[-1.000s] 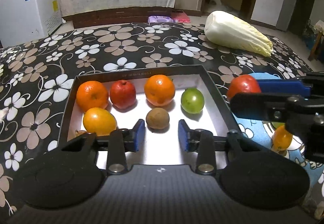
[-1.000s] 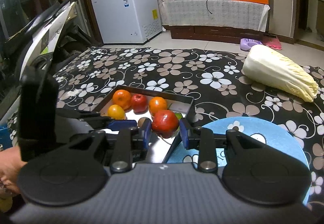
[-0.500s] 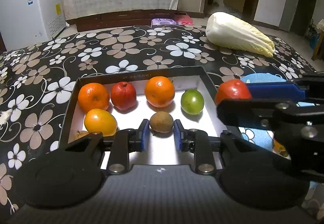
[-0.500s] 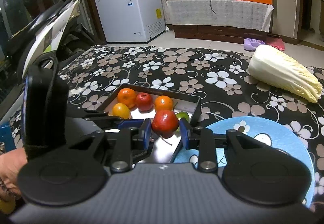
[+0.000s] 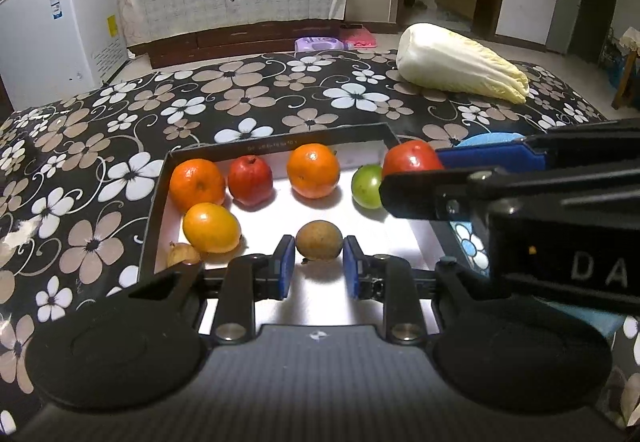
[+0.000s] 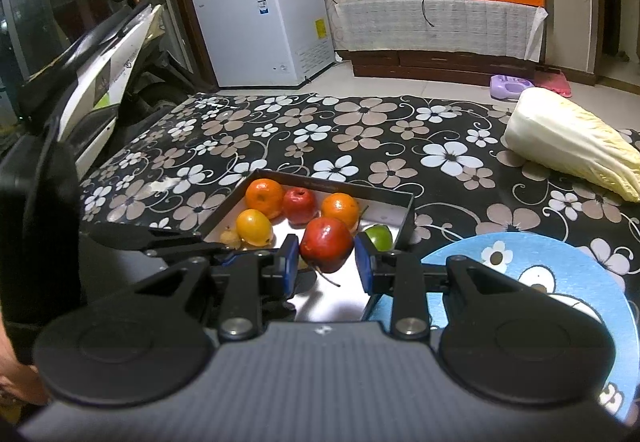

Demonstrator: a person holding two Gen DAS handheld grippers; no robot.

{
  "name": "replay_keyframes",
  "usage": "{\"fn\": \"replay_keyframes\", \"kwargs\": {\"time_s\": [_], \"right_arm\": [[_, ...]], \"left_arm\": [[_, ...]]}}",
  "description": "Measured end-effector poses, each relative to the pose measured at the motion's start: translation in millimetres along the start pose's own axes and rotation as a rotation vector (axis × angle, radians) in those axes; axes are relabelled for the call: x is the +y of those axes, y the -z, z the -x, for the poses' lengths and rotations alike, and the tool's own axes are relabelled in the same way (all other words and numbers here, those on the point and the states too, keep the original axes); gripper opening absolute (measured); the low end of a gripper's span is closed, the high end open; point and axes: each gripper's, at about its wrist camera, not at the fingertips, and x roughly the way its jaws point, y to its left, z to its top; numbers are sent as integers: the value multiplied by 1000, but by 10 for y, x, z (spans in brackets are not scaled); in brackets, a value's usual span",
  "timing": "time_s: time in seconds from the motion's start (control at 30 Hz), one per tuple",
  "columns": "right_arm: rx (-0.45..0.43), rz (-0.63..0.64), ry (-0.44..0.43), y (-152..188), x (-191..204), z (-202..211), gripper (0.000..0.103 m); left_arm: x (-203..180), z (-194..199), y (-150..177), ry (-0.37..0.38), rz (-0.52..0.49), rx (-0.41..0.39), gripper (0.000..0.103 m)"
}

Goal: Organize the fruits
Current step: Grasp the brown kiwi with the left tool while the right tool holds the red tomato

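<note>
A black-rimmed tray [image 5: 280,140] with a white floor holds two oranges, a red fruit [image 5: 251,181], a green fruit [image 5: 367,186], a yellow mango [image 5: 211,228] and a small yellowish fruit. My left gripper [image 5: 317,256] is low over the tray's near part. Its blue pads are shut on a brown kiwi [image 5: 319,241] that rests on the tray floor. My right gripper [image 6: 326,266] is shut on a red apple [image 6: 326,248] with a dangling stem. It holds the apple above the tray's right edge [image 6: 408,218], next to the green fruit [image 6: 380,236].
A blue patterned plate [image 6: 520,254] lies right of the tray on the flowered cloth. A large napa cabbage [image 5: 460,68] lies at the far right. A scooter [image 6: 100,74] and a white freezer [image 6: 264,30] stand beyond the table's left side.
The left jaws have closed in from either side onto the kiwi. The right gripper still holds the apple and has edged slightly toward the tray.
</note>
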Motion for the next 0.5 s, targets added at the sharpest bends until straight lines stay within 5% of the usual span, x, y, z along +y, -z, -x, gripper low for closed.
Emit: {"fn": "replay_keyframes", "kwargs": {"time_s": [0.5], "right_arm": [[6, 1, -4, 8, 9, -25, 34]], "left_arm": [[3, 11, 16, 5, -4, 9, 31]]}}
